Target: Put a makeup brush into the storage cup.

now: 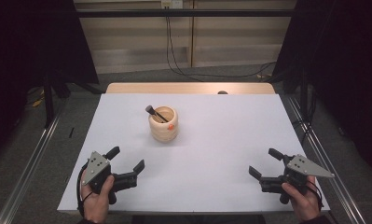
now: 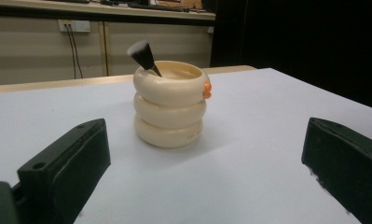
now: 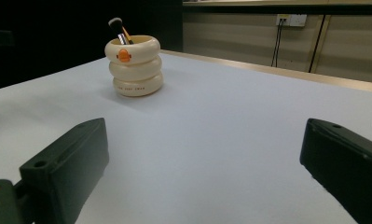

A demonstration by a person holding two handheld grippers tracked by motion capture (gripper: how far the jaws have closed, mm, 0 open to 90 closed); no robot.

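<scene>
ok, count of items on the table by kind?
Cream ringed holder: 1
Makeup brush, standing in the holder: 1
Total: 2

You hold the left gripper point(image 1: 127, 161) in your left hand point(image 1: 97, 198) and the right gripper point(image 1: 263, 163) in your right hand point(image 1: 302, 198), both low near you, well apart, with jaws spread wide.

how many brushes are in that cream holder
1. A single brush leans in the cream ringed holder, its dark bristle head poking up past the rim on the far-left side in the high view. The holder's inside is mostly hidden, so a shorter one could sit below the rim.
</scene>
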